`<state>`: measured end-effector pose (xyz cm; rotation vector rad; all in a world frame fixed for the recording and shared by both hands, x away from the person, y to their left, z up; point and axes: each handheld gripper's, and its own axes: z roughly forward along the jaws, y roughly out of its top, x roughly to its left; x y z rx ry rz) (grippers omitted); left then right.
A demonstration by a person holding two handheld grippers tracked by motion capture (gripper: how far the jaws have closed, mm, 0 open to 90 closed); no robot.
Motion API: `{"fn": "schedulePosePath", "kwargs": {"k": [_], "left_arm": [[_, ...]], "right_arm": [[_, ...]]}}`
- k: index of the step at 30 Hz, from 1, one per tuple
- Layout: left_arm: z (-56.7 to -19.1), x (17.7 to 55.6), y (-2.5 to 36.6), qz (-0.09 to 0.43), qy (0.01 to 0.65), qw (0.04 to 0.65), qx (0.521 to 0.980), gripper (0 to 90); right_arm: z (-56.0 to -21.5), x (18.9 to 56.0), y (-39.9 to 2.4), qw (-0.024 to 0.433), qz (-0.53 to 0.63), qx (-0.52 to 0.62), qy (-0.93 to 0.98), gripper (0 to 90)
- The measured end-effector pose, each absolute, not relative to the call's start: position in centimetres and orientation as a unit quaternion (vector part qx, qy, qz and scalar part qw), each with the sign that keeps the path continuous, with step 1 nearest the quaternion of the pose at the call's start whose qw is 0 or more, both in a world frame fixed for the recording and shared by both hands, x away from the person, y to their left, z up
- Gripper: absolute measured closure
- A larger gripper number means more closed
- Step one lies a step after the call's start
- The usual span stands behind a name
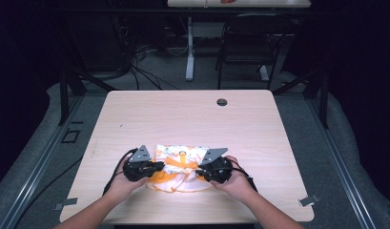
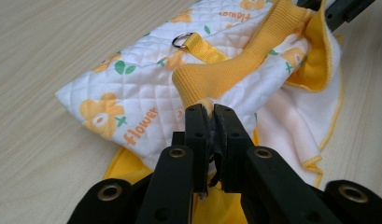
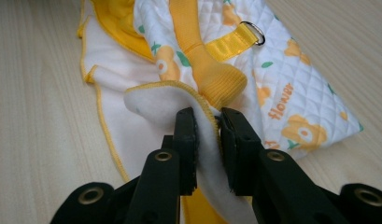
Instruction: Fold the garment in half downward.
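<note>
A small quilted garment (image 1: 180, 168), white with orange flowers and yellow trim, lies near the table's front edge. My left gripper (image 1: 159, 166) sits at its left side, shut on a yellow ribbed cuff (image 2: 212, 79). My right gripper (image 1: 200, 170) sits at its right side, shut on the white fleece hem (image 3: 179, 100) with yellow stitching. A metal ring (image 2: 180, 41) on a yellow strap lies on the quilted panel (image 3: 291, 88). Both hands hold the grippers low over the cloth.
The light wooden table (image 1: 188, 119) has a dark round grommet (image 1: 221, 102) near its far edge. Beyond it stand a chair (image 1: 250, 43) and a table leg (image 1: 189, 47) with cables on the floor.
</note>
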<state>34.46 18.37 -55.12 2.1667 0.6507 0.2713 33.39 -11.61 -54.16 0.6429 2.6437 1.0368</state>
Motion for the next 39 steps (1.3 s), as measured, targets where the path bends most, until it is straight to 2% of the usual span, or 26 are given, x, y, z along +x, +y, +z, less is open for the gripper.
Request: {"fn": "schedulePosePath", "kwargs": {"k": [12,15,17,22,26,33,39], "left_arm": [[-52.5,34.1,18.8,0.103,0.265,0.449,0.847,65.5],[-52.0,34.2,18.9,0.108,0.27,0.449,0.845,63.7],[-51.8,34.6,18.9,0.111,0.277,0.447,0.843,63.8],[-52.3,36.1,18.6,0.121,0.303,0.419,0.847,76.8],[-53.2,37.1,18.0,0.11,0.311,0.407,0.852,88.8],[-53.4,36.6,17.3,0.089,0.298,0.411,0.857,89.9],[-53.0,35.3,17.4,0.08,0.282,0.415,0.861,89.9]], "right_arm": [[-52.0,32.1,-12.6,0.099,0.385,0.219,0.891,60.5],[-51.4,32.0,-13.0,0.097,0.399,0.226,0.883,60.2],[-51.0,32.2,-13.2,0.105,0.398,0.228,0.882,64.0],[-51.1,33.5,-13.0,0.114,0.39,0.247,0.88,79.7],[-52.2,35.3,-12.0,0.115,0.373,0.257,0.884,86.9],[-53.5,36.5,-11.0,0.1,0.357,0.265,0.89,88.9],[-53.0,35.1,-11.0,0.087,0.372,0.251,0.889,88.7]]}}
